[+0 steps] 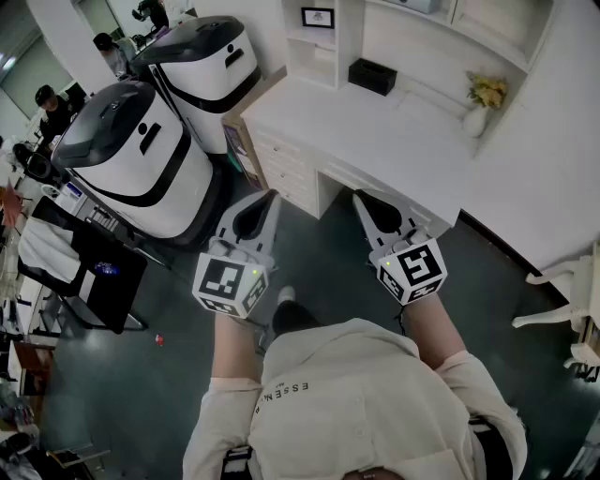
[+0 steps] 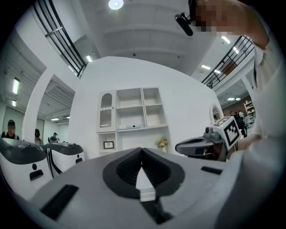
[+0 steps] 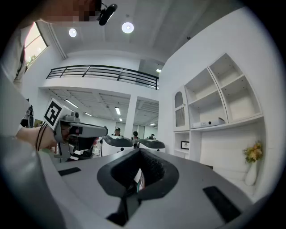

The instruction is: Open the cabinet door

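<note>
Beside the shelves [image 2: 139,107], the cabinet door [image 2: 106,112] stands upright.

A box [image 1: 372,76] sits at the desk's [image 1: 375,131] back edge, a vase [image 1: 476,120] in its back right corner; two machines [image 1: 141,159] stand left of it.

At three o'clock the white chair [image 1: 561,298] is cut by the edge. At one o'clock the cabinet [image 1: 502,28] runs off the top. The framed picture [image 1: 317,17] is too small to read.
</note>
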{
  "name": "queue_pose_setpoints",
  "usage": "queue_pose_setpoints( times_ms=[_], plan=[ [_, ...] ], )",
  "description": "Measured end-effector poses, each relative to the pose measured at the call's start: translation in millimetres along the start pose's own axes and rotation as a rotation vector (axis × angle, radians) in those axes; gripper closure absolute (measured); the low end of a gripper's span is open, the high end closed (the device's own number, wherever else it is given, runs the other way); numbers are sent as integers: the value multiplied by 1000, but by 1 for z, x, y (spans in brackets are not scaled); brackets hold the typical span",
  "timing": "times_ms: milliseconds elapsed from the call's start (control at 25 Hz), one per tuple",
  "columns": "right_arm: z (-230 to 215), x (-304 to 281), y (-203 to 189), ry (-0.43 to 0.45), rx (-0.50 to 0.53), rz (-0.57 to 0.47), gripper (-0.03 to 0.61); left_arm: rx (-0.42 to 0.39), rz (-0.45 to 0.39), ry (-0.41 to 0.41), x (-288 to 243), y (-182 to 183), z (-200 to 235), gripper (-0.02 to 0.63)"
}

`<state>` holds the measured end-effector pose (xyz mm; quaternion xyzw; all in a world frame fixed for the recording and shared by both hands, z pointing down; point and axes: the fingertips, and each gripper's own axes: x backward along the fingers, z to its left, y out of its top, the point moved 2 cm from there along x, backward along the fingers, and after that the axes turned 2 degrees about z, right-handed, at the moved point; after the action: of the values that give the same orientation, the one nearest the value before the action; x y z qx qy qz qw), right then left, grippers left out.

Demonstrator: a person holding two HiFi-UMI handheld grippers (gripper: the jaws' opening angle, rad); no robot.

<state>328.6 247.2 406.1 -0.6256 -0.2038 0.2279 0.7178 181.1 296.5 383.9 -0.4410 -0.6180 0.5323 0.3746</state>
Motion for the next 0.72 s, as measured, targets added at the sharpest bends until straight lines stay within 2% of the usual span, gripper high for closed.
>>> queue_pose_setpoints(
  times_ms=[480,720],
  plan=[
    [-3,5,-2,-11,-33,-1,563,16,-12,-23,-3,2,-7,612],
    [-17,3,-7,-34,-84,1,563,72,-47,-46,-15,0,-10,599]
  ],
)
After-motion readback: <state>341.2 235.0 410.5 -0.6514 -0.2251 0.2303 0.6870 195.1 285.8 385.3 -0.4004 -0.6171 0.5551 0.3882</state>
